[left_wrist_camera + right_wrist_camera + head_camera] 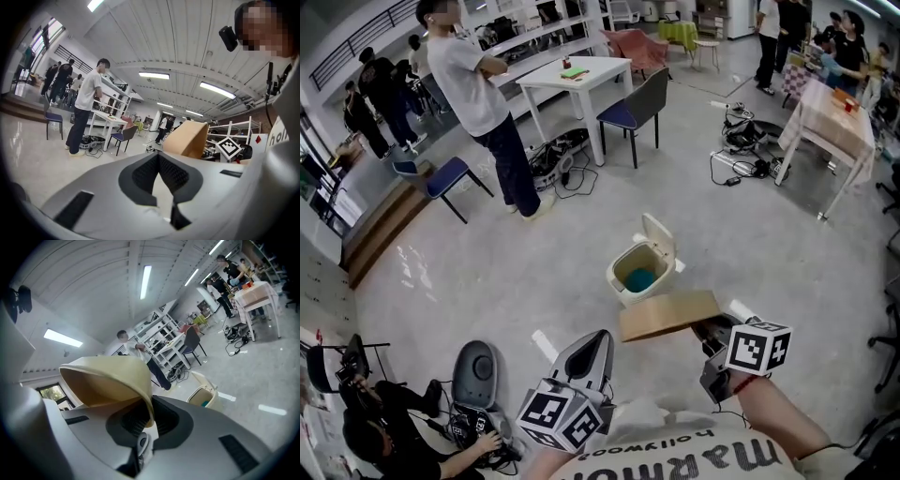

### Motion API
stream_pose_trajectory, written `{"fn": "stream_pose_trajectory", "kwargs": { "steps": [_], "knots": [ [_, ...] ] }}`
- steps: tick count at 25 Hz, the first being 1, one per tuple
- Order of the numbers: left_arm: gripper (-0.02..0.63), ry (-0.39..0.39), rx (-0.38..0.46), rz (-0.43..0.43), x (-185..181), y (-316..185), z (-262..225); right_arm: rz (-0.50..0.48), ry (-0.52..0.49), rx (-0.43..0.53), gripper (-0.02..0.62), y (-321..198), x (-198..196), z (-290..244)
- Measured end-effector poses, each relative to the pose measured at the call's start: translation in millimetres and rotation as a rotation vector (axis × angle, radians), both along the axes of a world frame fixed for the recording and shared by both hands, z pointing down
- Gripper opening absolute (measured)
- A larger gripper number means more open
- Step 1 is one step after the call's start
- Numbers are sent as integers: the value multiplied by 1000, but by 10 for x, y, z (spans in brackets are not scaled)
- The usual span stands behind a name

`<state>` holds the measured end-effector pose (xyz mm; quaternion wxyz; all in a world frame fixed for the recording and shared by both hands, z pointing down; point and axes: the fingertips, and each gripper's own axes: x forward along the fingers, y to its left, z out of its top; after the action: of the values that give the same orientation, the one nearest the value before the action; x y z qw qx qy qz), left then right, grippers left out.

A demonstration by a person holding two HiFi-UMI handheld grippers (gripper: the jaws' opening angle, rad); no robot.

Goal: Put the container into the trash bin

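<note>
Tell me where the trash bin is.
Head view, centre: the trash bin stands on the floor with its lid up, just beyond the container held in the right gripper.

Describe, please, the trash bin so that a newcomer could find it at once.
From the white square table, come down the bare grey floor to a small cream plastic trash bin standing alone. Its hinged lid stands open, and something teal lies inside.

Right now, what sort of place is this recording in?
Probably an open lab or workshop: a white square table with a dark grey chair, white open shelving racks, and black cable tangles lying loose on the polished grey floor.
</note>
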<state>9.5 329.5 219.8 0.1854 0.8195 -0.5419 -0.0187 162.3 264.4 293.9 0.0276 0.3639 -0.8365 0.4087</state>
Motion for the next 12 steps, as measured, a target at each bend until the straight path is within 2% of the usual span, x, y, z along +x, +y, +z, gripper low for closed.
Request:
{"fn": "stream_pose_trajectory", "kwargs": {
  "steps": [7,12],
  "knots": [
    [8,16,-41,6,-199,-144,137,5,9,-41,8,-102,-211,167],
    [8,21,-66,60,-320,-449,197,68,4,-85,8,-325,-298,280]
  ]
}}
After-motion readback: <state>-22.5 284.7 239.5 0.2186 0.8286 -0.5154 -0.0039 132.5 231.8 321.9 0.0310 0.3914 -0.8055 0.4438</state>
